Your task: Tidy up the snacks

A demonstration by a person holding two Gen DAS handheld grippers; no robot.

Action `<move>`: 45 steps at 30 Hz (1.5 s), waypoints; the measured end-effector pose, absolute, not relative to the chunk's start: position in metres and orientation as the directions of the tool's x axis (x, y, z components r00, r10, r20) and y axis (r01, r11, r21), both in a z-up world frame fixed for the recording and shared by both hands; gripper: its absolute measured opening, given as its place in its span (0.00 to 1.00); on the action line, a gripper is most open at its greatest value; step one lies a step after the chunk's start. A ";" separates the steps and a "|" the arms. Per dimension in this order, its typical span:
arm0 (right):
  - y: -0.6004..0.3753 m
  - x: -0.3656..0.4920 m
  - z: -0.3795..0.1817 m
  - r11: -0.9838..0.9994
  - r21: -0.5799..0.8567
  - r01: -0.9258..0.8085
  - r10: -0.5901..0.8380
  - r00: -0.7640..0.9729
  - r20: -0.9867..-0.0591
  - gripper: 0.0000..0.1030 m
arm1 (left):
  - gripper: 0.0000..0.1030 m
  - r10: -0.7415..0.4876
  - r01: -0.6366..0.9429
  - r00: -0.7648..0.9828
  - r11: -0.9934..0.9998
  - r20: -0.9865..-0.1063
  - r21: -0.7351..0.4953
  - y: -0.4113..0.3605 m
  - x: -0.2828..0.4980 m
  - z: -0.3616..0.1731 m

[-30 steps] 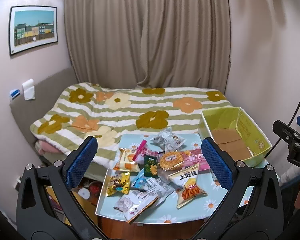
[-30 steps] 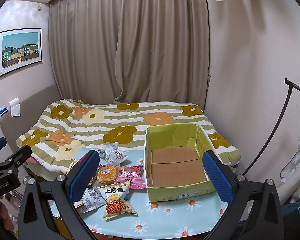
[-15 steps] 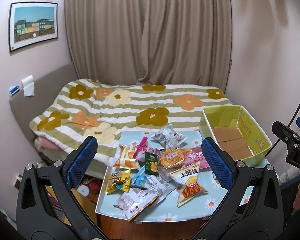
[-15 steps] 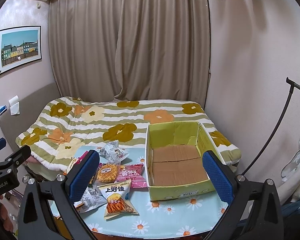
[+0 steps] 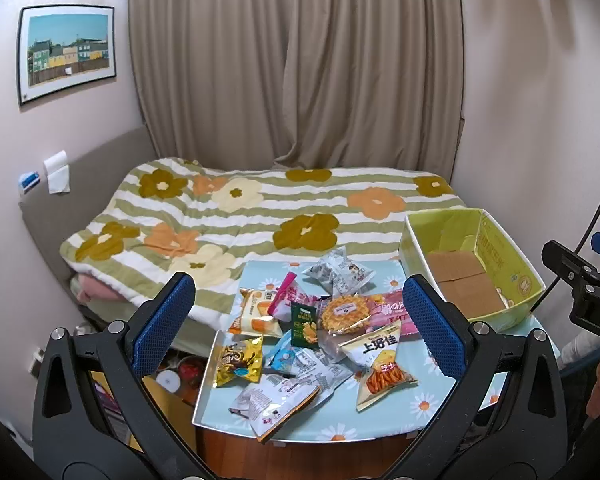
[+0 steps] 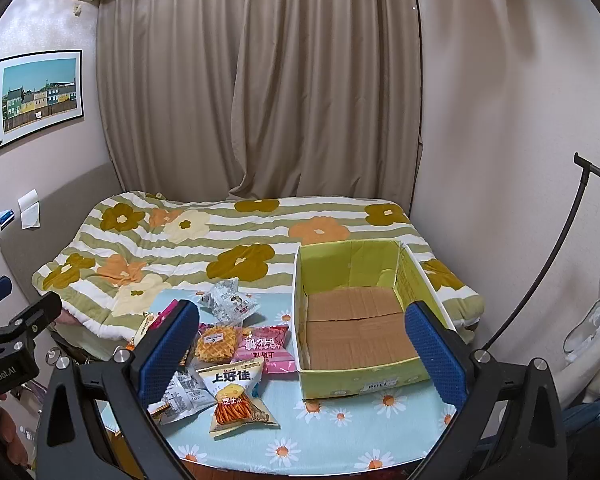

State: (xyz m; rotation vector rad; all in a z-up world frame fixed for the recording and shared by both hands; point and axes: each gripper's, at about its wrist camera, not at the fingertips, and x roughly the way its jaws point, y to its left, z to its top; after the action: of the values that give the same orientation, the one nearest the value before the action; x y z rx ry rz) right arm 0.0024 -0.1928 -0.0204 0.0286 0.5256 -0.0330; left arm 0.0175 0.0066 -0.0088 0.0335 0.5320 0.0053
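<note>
Several snack packets lie in a loose heap on a small table (image 5: 384,424) with a daisy cloth: a white chip bag (image 5: 378,364) (image 6: 236,396), a waffle pack (image 5: 344,314) (image 6: 216,338), a pink packet (image 6: 266,346), a gold packet (image 5: 238,362), a silver-grey bag (image 5: 336,272) (image 6: 228,304). An empty yellow-green cardboard box (image 5: 480,264) (image 6: 364,320) stands at the table's right end. My left gripper (image 5: 298,326) hangs open above the heap. My right gripper (image 6: 300,356) hangs open over the box's front edge. Both are empty and well above the table.
A bed with a striped flower blanket (image 5: 260,216) lies right behind the table. Curtains (image 6: 260,88) cover the back wall. A black stand pole (image 6: 540,264) curves up at the right. Clutter sits on the floor (image 5: 176,376) left of the table.
Both views have drifted slightly downward and nearer, so the table, snacks and box sit a little lower in frame. Nothing was gripped or moved.
</note>
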 end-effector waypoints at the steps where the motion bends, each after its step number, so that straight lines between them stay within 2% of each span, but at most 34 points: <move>1: -0.193 0.002 -0.021 0.999 0.019 0.039 -0.024 0.864 -0.502 0.99 | 1.00 0.014 0.003 0.862 0.999 -0.507 0.034 0.007 0.017 -0.009; 37: -0.193 0.003 -0.019 0.999 0.022 0.037 -0.021 0.862 -0.506 0.99 | 1.00 0.026 -0.004 0.860 0.999 -0.510 0.043 0.008 0.013 -0.007; 45: -0.186 0.004 -0.017 0.999 0.031 0.025 -0.004 0.841 -0.542 0.99 | 1.00 0.039 -0.024 0.840 0.999 -0.541 0.034 0.028 0.017 -0.003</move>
State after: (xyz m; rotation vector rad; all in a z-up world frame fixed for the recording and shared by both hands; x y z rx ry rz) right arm 0.0040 -0.1856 -0.0170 0.0370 0.5724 -0.0150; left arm 0.0173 0.0276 -0.0027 0.0262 0.5728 0.0336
